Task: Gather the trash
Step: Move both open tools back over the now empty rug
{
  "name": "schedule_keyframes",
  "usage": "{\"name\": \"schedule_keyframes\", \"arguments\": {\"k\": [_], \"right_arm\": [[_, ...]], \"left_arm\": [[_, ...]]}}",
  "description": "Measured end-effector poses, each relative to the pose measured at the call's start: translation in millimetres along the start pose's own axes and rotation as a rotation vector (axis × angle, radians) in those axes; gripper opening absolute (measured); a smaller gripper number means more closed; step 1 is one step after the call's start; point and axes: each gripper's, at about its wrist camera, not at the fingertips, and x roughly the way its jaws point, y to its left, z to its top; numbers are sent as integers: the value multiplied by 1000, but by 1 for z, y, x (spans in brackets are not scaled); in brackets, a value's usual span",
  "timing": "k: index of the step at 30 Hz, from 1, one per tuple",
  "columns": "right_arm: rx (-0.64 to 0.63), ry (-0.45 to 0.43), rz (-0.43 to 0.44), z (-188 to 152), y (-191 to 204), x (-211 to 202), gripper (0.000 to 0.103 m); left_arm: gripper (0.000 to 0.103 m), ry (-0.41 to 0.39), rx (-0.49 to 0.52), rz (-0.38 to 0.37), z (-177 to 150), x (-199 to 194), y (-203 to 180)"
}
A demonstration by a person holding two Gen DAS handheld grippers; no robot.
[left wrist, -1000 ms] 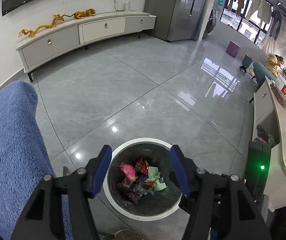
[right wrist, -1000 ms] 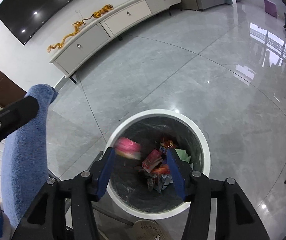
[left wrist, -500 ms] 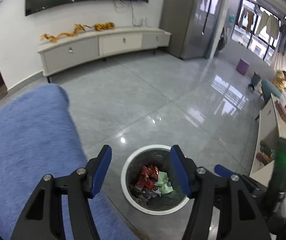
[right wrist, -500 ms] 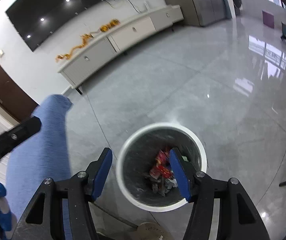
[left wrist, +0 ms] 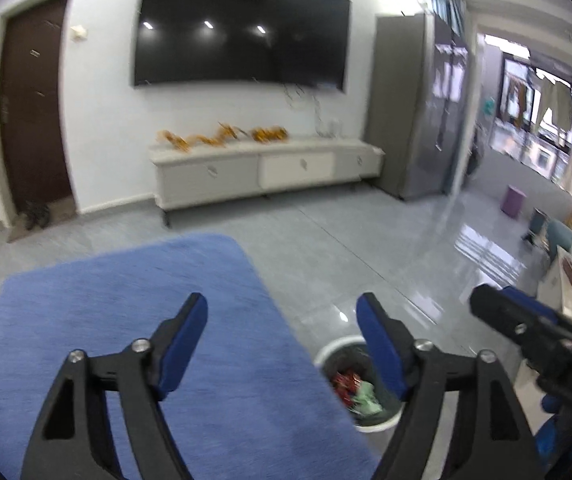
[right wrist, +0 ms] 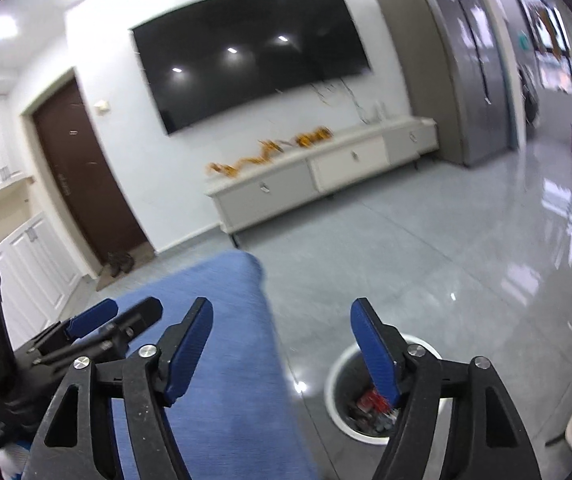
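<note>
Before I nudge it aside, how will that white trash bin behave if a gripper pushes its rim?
The trash bin looks thin-walled and holds only some crumpled wrappers low inside, so it is probably light. On the glossy tile floor it would likely slide easily. A push high at the rim might tip it rather than move it.

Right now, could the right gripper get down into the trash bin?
Probably yes. The right gripper is open and empty, and the trash bin sits on the floor just below it, uncovered, beside the blue rug. Nothing shows between them.
</note>
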Motion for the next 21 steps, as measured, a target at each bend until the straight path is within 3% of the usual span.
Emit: {"name": "schedule_keyframes", "arguments": {"k": [7,13,21], "right_arm": [[-122,-39,55,-12,74,-14,85],[-248,-104,18,-31,126,-16,92],[-316,-157,-32,-49,146,-17,100]], "left_arm": [[83,-119,-33,190,-9,-73,59],[100,-212,-103,390,-22,-113,98],[103,-216,-169,489,-35,-127,123]]}}
